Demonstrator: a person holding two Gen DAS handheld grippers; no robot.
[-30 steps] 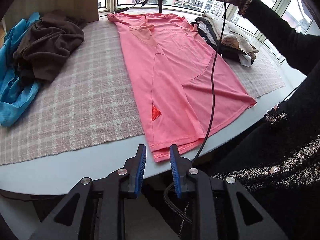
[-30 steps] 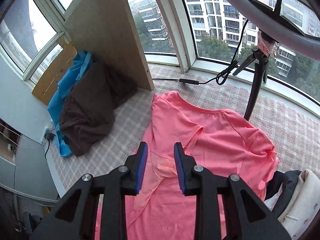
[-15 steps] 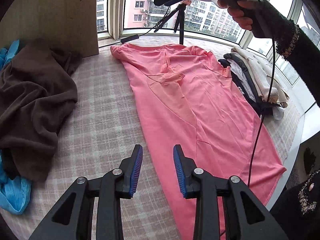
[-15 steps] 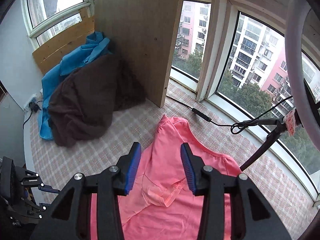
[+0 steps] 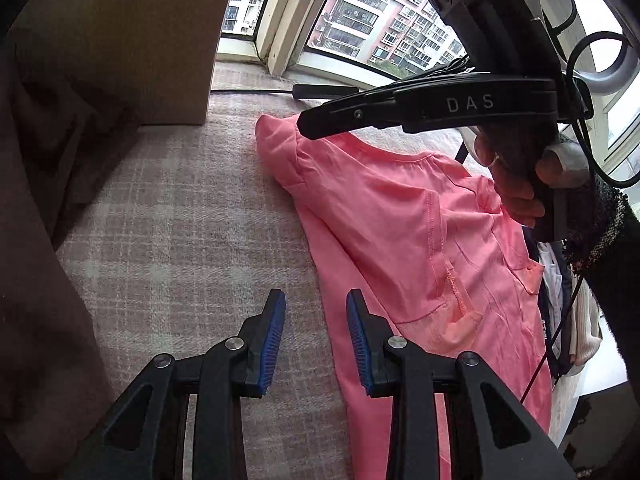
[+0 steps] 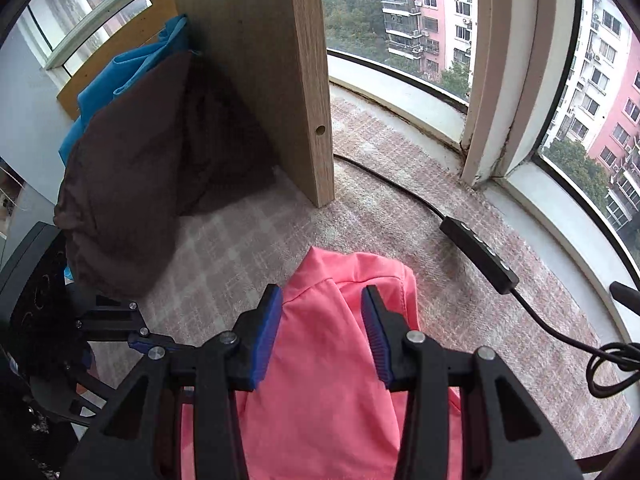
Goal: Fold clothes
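The pink shirt lies flat (sleeve folded in), both grippers' fingers apart, gripping nothing.

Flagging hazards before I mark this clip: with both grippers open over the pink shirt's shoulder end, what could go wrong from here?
1. The left gripper straddles the pink shirt's side edge, so it might pinch the checked mat too.
2. The right gripper hovers over a bunched sleeve; closing there may grab only part of it.
3. The black cable lies close beside that sleeve and could snag.
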